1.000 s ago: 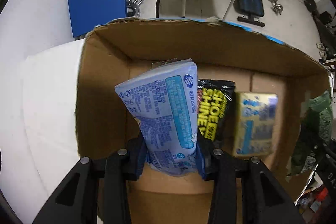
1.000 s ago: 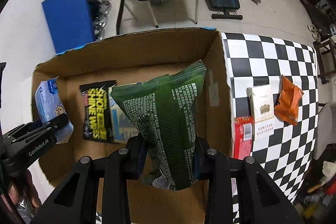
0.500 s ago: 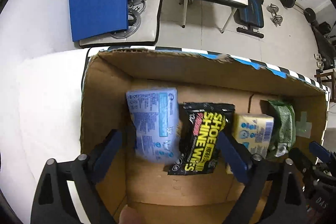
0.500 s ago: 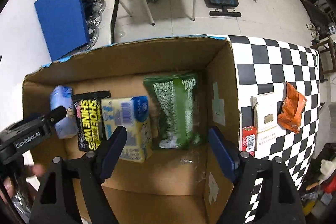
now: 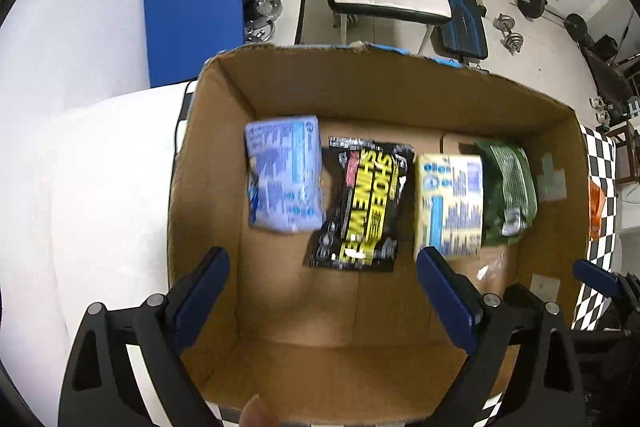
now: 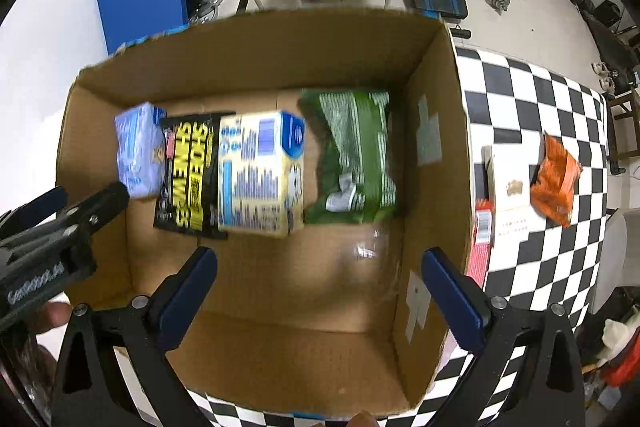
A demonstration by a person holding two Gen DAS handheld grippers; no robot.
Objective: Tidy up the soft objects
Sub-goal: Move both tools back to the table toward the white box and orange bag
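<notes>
- Release step: four soft packs lie in a row on the floor of the cardboard box (image 6: 436, 131) — blue pack (image 5: 284, 175), black wipes pack (image 5: 360, 203), yellow pack (image 5: 448, 203), green bag (image 6: 352, 155).
- Left gripper (image 5: 320, 291) hangs wide open and empty; right gripper (image 6: 320, 287) is still opening, nothing between its jaws.
- A second ago each clamped a pack: blue left, green right.
- Next, likely: fetch the orange packet (image 6: 554, 179) from the checkered cloth (image 6: 560, 107).
</notes>
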